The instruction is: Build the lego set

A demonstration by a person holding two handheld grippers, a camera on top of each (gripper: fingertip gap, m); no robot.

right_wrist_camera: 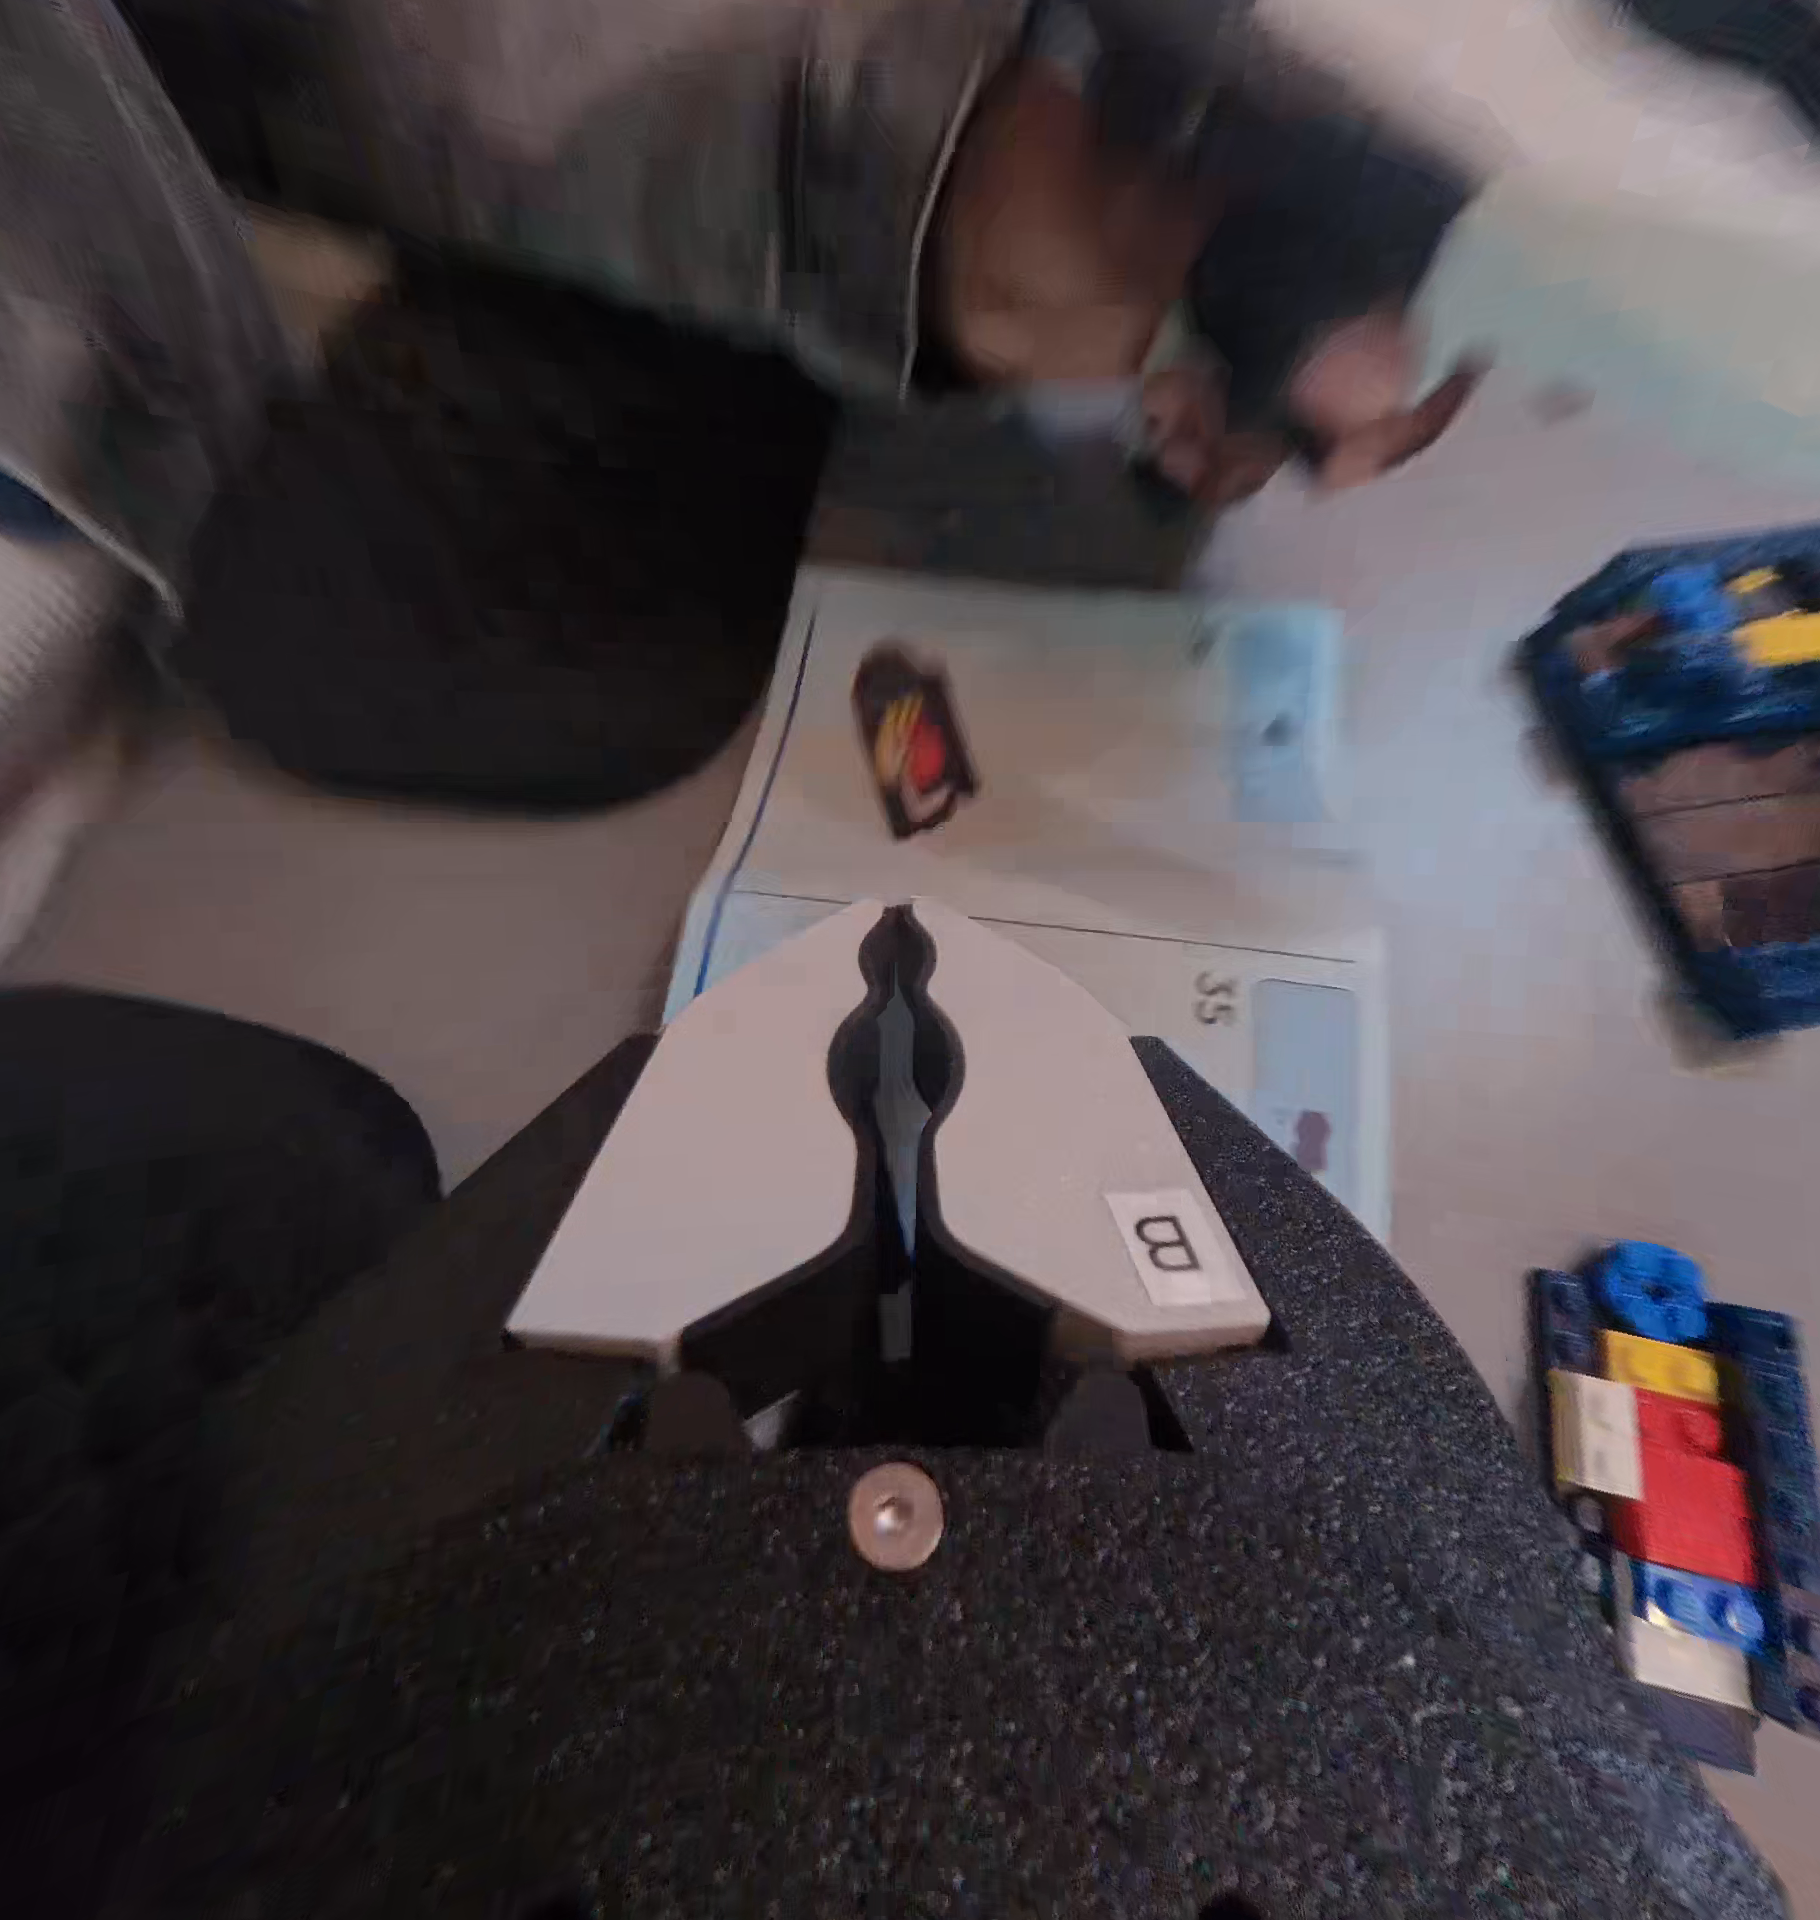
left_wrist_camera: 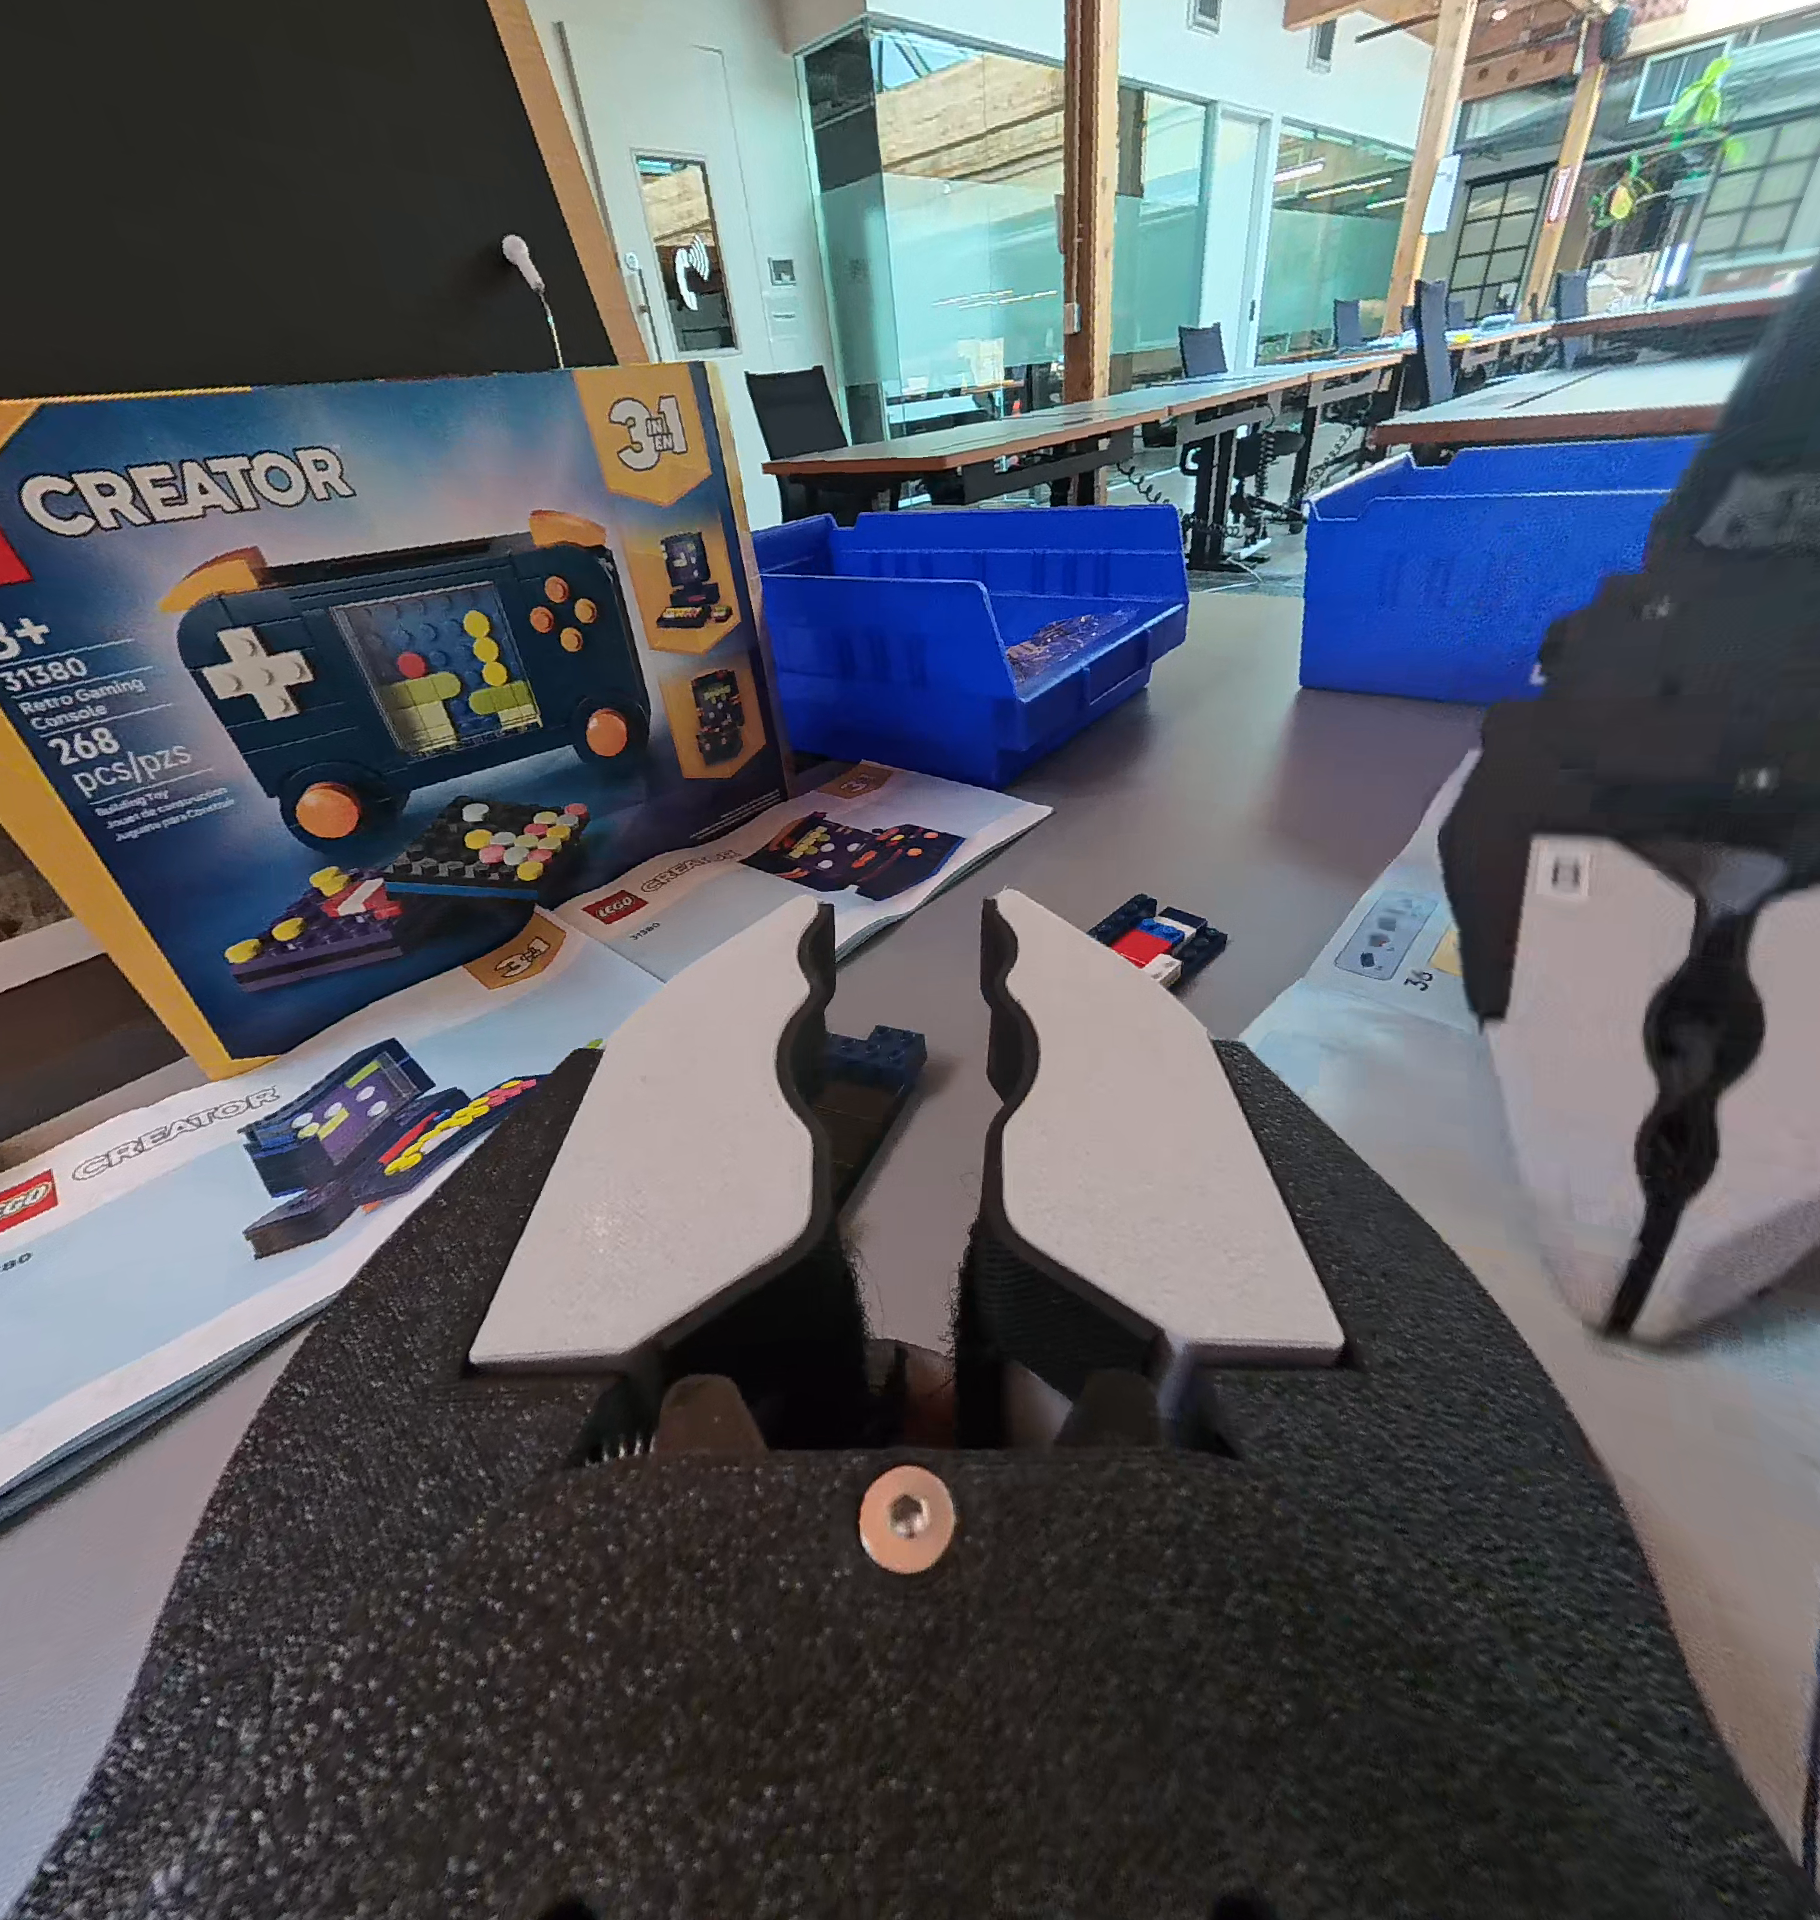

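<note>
My left gripper (left_wrist_camera: 906, 914) is open, low over the grey table (left_wrist_camera: 1249, 748). A small dark blue brick (left_wrist_camera: 875, 1051) lies on the table between its fingers, close to the left pad; the right pad stands clear of it. My right gripper (right_wrist_camera: 898, 912) is shut, its tips together over an open instruction booklet (right_wrist_camera: 1093, 779). In the left wrist view it (left_wrist_camera: 1623, 1320) points down onto that booklet's page (left_wrist_camera: 1394, 935). A small flat build of dark blue, red, white and blue bricks (left_wrist_camera: 1160, 935) lies just beyond my left gripper; it also shows in the right wrist view (right_wrist_camera: 1664, 1486).
A toy set box (left_wrist_camera: 345, 675) stands at the left with two closed booklets (left_wrist_camera: 833, 852) (left_wrist_camera: 158, 1247) in front. Two blue bins (left_wrist_camera: 968, 634) (left_wrist_camera: 1488, 571) stand behind. A larger dark blue build (right_wrist_camera: 1716, 769) lies beside the open booklet. A person (right_wrist_camera: 885, 208) is close, blurred. Across from one pair of fingers to the other is roughly 15 cm.
</note>
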